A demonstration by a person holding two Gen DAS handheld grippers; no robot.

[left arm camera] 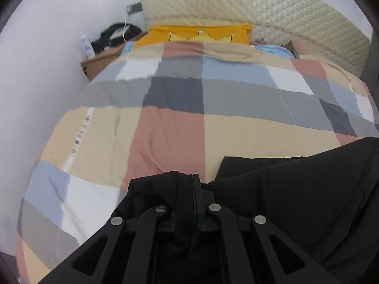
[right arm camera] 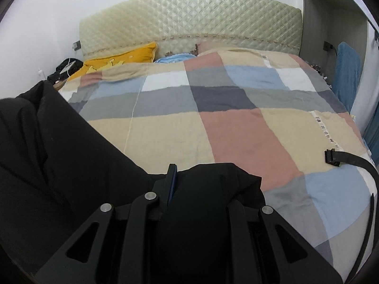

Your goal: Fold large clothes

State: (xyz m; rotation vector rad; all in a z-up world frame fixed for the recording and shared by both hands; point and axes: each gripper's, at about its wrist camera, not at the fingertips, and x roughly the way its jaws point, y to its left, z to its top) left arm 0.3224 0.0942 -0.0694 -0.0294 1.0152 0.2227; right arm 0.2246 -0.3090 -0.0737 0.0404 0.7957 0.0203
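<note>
over the checked quilt (left arm camera: 165, 130), both grippers' jaws clamp bunched edges of the black garment (left arm camera: 296, 189).

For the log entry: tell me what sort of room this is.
A bedroom, most likely. A bed covered by a patchwork quilt fills the view, with a quilted cream headboard against the wall and a yellow pillow at its head. A black garment lies on the bed.
</note>
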